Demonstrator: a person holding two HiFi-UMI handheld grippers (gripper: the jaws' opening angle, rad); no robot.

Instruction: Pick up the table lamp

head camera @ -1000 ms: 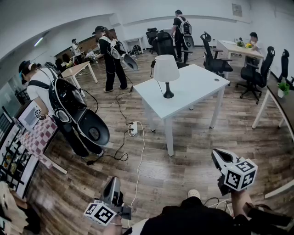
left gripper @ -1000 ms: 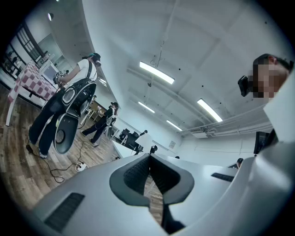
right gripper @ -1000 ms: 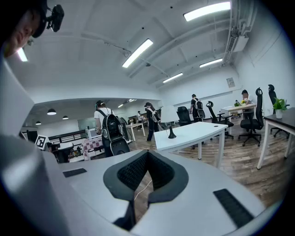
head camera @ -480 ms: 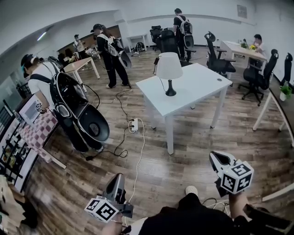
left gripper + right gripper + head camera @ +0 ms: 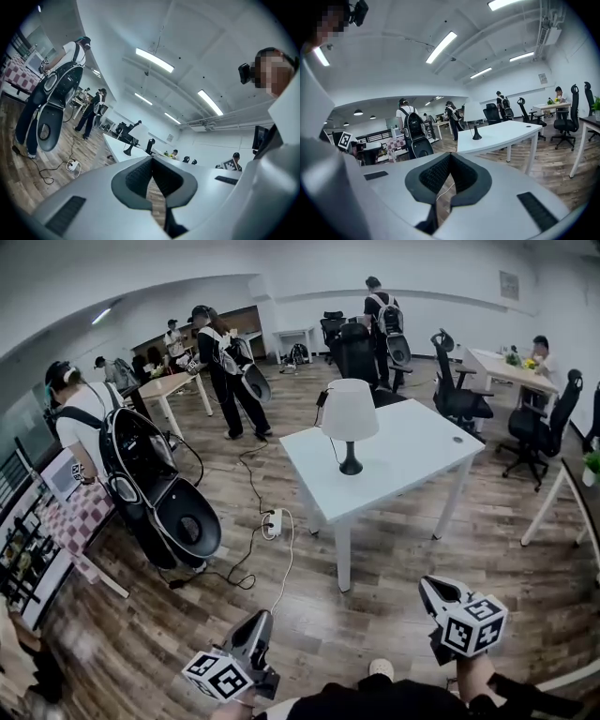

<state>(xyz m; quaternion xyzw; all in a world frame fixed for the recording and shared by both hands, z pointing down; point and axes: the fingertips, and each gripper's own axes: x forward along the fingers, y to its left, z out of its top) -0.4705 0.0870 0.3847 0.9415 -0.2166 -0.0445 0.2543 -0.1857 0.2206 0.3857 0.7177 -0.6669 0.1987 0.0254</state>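
Facing table lamp [image 5: 349,423] on white worktop [image 5: 412,442], well out of my reach.
Left gripper [image 5: 261,617] and right gripper [image 5: 427,583] jaws pressed together, empty. Risk: its cord [image 5: 333,451] could snag on lift, tipping lamp.

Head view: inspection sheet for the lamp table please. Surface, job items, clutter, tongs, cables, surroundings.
Surface: white table, mostly bare.
Job's things: table lamp upright on it, untouched.
Clutter: one small dark spot near the far right corner, too small to identify.
Grippers: left tongs and right tongs shut, empty, well short of the table.
Cables: power strip on the floor left of the table, cords trailing from it.
Surroundings: person with backpack rig, office chairs, other desks.
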